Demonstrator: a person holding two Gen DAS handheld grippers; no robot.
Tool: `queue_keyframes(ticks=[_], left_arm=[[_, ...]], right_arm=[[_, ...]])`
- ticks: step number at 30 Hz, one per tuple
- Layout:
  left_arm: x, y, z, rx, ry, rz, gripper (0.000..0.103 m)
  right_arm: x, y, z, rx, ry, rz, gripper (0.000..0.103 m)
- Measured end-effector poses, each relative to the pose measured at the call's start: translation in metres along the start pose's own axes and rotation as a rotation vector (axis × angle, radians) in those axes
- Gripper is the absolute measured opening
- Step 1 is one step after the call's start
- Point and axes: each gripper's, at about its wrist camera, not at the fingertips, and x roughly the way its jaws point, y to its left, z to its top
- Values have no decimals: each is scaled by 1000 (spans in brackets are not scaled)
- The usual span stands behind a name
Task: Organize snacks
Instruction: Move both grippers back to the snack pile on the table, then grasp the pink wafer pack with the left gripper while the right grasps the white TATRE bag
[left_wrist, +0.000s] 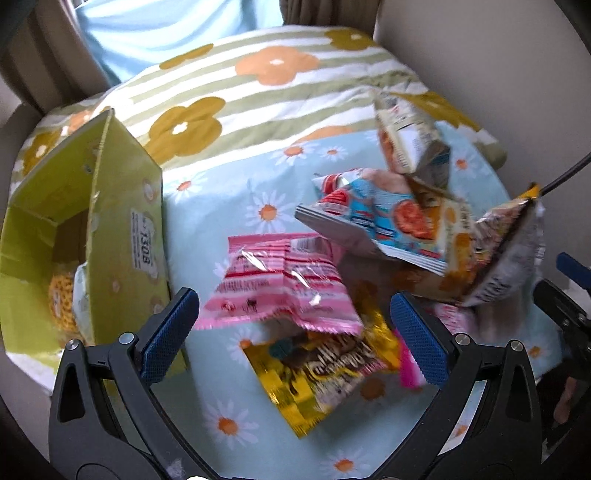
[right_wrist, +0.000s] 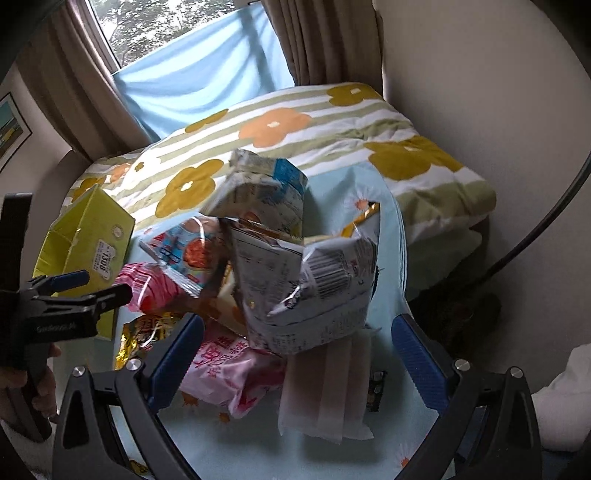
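Snacks sit heaped on the daisy-print sheet (left_wrist: 207, 206) of the bed, with the green box (left_wrist: 110, 229) open off to the left side. The left gripper (left_wrist: 295, 332) has its fingers spread wide and empty over the pink striped packet (left_wrist: 280, 284) and the yellow packet (left_wrist: 325, 376). The right gripper (right_wrist: 299, 350) is wide open too, holding nothing, hovering by the white barcode bag (right_wrist: 306, 284) and the pink bag (right_wrist: 229, 369).

A white sticker (left_wrist: 144, 242) on the side of the yellow-green carton (left_wrist: 122, 206), at the left of the frame, reads "1308". Print on the snack packets is too blurred to read.
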Motion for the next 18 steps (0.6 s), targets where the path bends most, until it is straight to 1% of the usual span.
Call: queue_keyframes(ticks=[3, 9, 13, 17, 18], left_arm=[[18, 4, 6, 6, 32, 8, 103], [54, 9, 14, 29, 111, 0, 103], [70, 12, 16, 27, 148, -35, 103], [82, 20, 19, 0, 180, -98, 102], [84, 22, 19, -9, 187, -114, 101]], right_arm=[[9, -2, 0, 28, -3, 29, 101], [29, -1, 4, 75, 4, 17, 101], [42, 0, 9, 111, 10, 1, 101], [47, 1, 13, 127, 2, -19, 101], [48, 1, 14, 131, 0, -24, 101]])
